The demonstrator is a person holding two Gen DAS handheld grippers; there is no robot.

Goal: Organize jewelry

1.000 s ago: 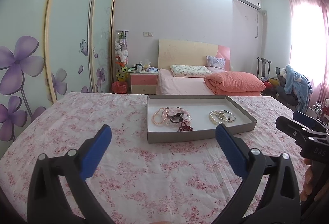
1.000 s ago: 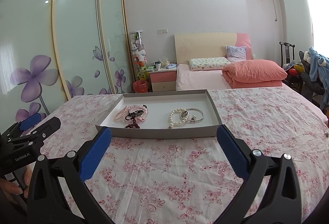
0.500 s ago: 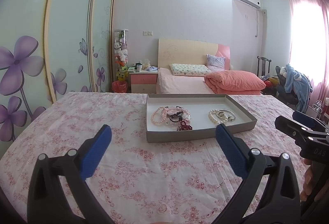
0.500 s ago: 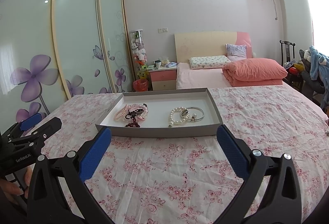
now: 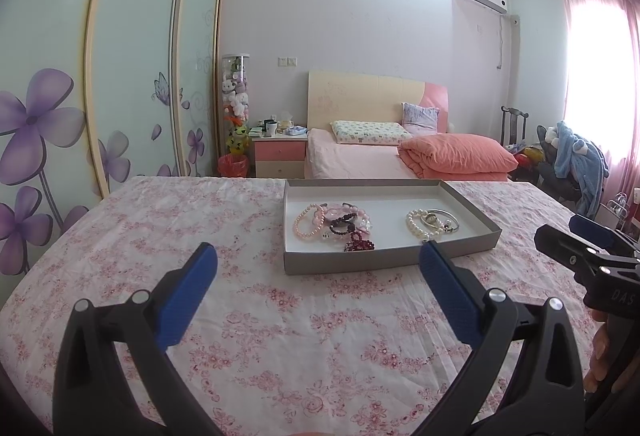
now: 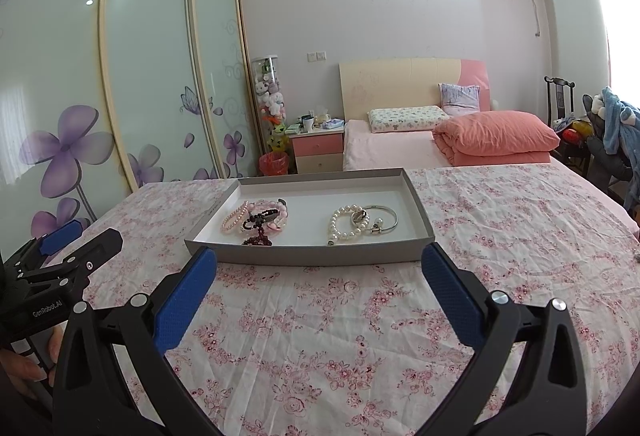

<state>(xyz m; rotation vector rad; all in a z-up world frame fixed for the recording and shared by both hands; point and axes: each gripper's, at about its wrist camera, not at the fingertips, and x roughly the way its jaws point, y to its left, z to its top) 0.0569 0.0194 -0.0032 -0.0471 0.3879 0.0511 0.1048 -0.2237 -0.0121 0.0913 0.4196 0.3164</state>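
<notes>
Grey card forms the shallow tray point(image 6: 304, 256) lying on the pink floral bedspread point(image 6: 360, 336), white inside. At its left end sits a tangled heap: a pink bead bracelet point(image 6: 234, 218), dark beads point(image 6: 260, 218) and a deep red strand point(image 6: 258, 239). Toward the right lie a white pearl bracelet point(image 6: 340, 226) and a silver bangle point(image 6: 386, 218), touching. The left gripper point(image 5: 318, 256) hovers level short of the tray, its jaws spread wide and holding nothing; the right gripper point(image 6: 319, 260) is posed likewise, released.

"GenRobot.AI" on the left gripper point(image 6: 80, 248); "DAS" on the right gripper point(image 5: 576, 240).
</notes>
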